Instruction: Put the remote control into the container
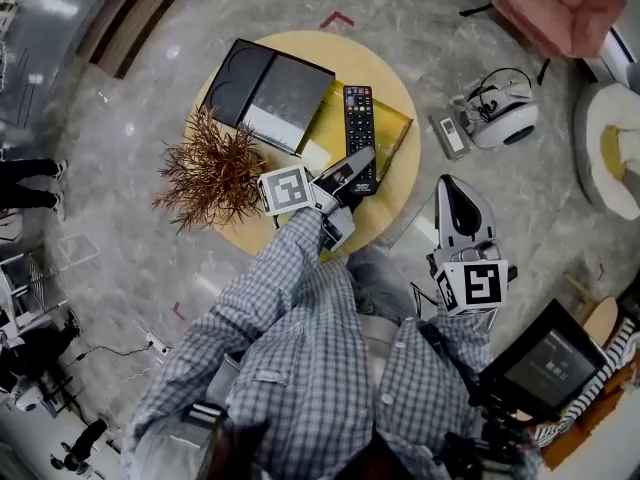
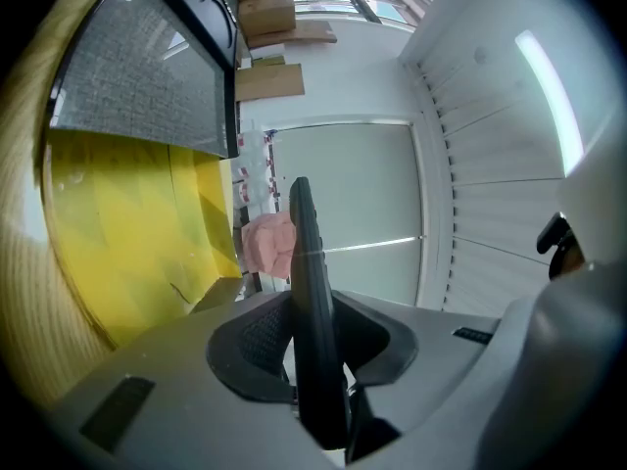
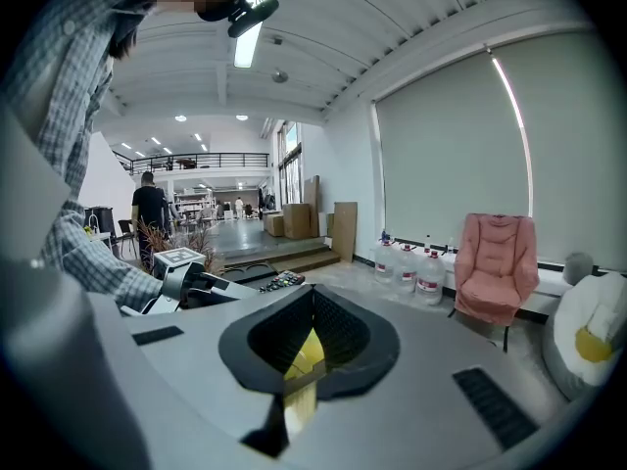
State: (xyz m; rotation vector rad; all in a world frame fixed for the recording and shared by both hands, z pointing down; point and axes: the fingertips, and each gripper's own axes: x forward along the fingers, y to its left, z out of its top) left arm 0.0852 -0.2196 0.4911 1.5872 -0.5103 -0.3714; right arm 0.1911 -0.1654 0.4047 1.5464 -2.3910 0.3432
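Left gripper [image 2: 313, 352]: pads are closed on the remote control [image 2: 305, 253], which is clamped at its near end and seen edge-on, running straight out from between the jaws. The gripper is held roughly level and rolled onto its side.

Remote, from the head view: it is carried over the near-right part of the yellow container [image 1: 393, 131], buttons up, long axis pointing away from the person. In the left gripper view a gap is seen between remote and yellow surface, so it is noted as held above the container, not lying in it.

Right gripper [image 3: 312, 349]: jaws are drawn together and nothing is gripped. A yellow sliver is seen through the slot below them; what it is cannot be told. This gripper is held off the table's right edge, over the floor, well apart from the remote.

Surroundings: the container is set on a round wooden table [image 1: 387, 76]. A grey panel [image 1: 290, 103] overlaps its left end, with a black tray [image 1: 243, 76] beside that. A dried plant [image 1: 212, 173] is placed at the table's left edge. Checked sleeves are seen behind both grippers. A pink chair [image 1: 560, 3] is noted on the floor at far right.
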